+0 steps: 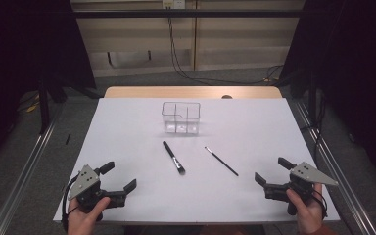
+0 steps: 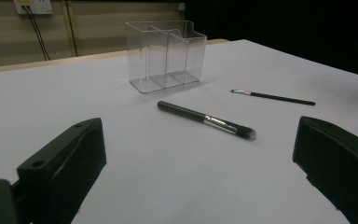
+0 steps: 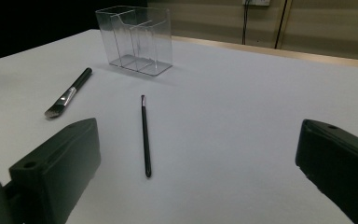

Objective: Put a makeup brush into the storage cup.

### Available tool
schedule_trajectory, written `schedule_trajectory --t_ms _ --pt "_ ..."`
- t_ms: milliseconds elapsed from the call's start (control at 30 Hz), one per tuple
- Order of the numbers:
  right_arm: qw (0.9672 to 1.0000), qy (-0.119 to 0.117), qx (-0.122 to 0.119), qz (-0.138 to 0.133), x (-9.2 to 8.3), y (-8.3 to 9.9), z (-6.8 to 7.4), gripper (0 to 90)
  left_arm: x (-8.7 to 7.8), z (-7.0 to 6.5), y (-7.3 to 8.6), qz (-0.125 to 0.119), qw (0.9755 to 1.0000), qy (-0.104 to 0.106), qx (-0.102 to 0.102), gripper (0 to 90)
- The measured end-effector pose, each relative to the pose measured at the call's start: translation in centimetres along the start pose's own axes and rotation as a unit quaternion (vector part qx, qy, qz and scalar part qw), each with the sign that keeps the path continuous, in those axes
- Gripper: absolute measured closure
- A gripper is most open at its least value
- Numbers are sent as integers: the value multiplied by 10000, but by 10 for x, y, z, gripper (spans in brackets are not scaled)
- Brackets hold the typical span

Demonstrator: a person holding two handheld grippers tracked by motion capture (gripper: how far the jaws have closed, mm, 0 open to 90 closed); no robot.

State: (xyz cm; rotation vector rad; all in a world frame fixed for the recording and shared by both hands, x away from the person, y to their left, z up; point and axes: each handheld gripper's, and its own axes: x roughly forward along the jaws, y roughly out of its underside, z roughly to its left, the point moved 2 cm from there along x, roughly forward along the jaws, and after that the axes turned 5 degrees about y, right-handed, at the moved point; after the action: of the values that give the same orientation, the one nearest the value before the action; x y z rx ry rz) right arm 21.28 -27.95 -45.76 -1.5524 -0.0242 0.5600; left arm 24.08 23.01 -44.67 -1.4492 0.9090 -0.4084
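In the high view, two hands are holding two black tongs near the front edge of the wide white counter (image 1: 127,147), and both are resting low with nothing in them. The left tongs (image 1: 118,177) are standing wide open, and the right tongs (image 1: 270,170) are standing wide open too. Between them, a thick black makeup brush with a silver band (image 1: 174,157) and a thin black liner brush with a tiny tip (image 1: 221,161) are lying flat, a little apart from each other. A clear plastic holder with three small compartments (image 1: 180,117) is standing behind them, farther from the hands, and it looks empty. In the left gripper view, the left tongs (image 2: 193,154) are pointing at the thick brush (image 2: 205,120), which is lying near and slanting, with its soft end toward the camera. In the right gripper view, the right tongs (image 3: 193,154) are pointing at the thin brush (image 3: 145,135), which is lying almost straight ahead. The job seems to be putting the brushes into the holder (image 3: 135,39). To do it well, each set of tongs should probably be coming down across the middle of its brush, squeezing softly, then tipping it upright over one compartment.
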Motion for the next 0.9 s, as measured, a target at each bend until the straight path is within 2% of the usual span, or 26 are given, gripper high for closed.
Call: schedule_trajectory --t_ms 400,500,600,733,800,900 --pt "10000 -74 3 -4 2 0 2 0 -1 -2 1 54 10000 28 -5 26" --pt "9999 -96 -27 -9 1 -1 3 0 -2 -2 0 136 9999 -2 60 26" --pt "9999 -117 -39 -20 0 -1 3 0 -3 -1 0 106 9999 -5 5 26" --pt "9999 -119 -47 -18 0 -1 4 0 -1 -3 -2 115 9999 85 -3 26" --pt "9998 -142 -123 5 0 -1 6 0 1 -5 -4 97 9998 175 -26 25" --pt "9998 -142 -154 5 0 -1 7 0 4 -6 -8 90 9997 211 23 25"
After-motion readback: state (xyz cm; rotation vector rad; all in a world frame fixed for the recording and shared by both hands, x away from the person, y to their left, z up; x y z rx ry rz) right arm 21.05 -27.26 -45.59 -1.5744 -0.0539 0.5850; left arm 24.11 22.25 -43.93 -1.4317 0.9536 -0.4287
